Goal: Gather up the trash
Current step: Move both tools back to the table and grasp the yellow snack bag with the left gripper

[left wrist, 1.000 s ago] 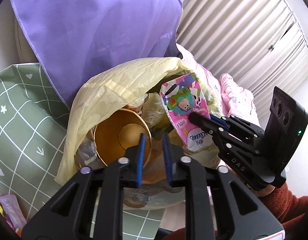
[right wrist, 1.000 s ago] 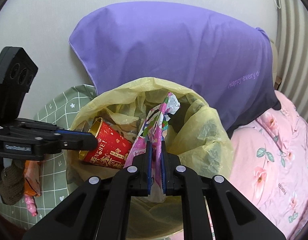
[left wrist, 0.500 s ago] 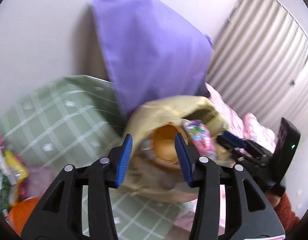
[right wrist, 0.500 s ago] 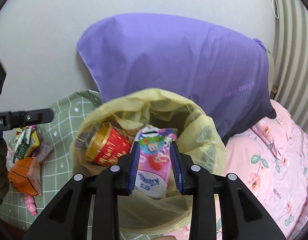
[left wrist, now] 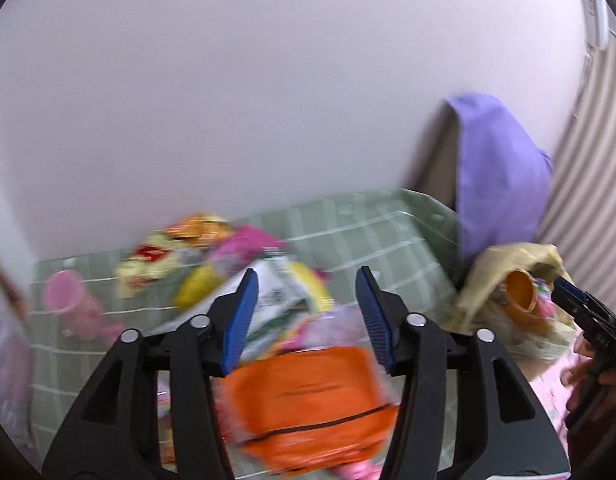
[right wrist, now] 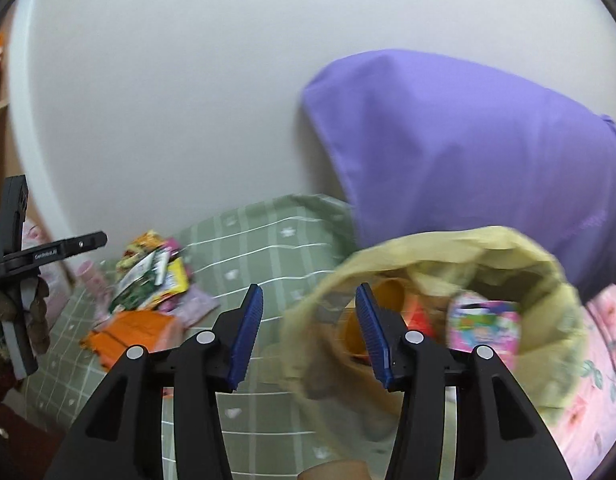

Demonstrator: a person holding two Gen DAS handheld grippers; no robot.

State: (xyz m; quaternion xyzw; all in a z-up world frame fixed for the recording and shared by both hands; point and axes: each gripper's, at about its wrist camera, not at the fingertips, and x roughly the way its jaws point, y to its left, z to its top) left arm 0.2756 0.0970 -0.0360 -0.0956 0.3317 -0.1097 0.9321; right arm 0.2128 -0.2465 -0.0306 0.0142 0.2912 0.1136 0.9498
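Note:
A yellow trash bag (right wrist: 520,256) stands open on the bed, holding a red and gold cup (right wrist: 388,300) and a pink cartoon wrapper (right wrist: 484,328). It also shows in the left wrist view (left wrist: 504,264). My left gripper (left wrist: 308,316) is open and empty, above a blurred pile of wrappers with an orange packet (left wrist: 308,400) nearest. The pile also shows in the right wrist view (right wrist: 148,292). My right gripper (right wrist: 308,332) is open and empty, just left of the bag's mouth.
A green checked mat (right wrist: 268,248) lies under the trash. A purple pillow (right wrist: 468,152) leans on the white wall behind the bag. A pink floral sheet (right wrist: 604,360) is at the right. A pink cup (left wrist: 68,300) lies at the pile's left.
Both grippers opened and let the cup and the pink wrapper drop into the bag. Both then swung left; the left one now faces the wrapper pile.

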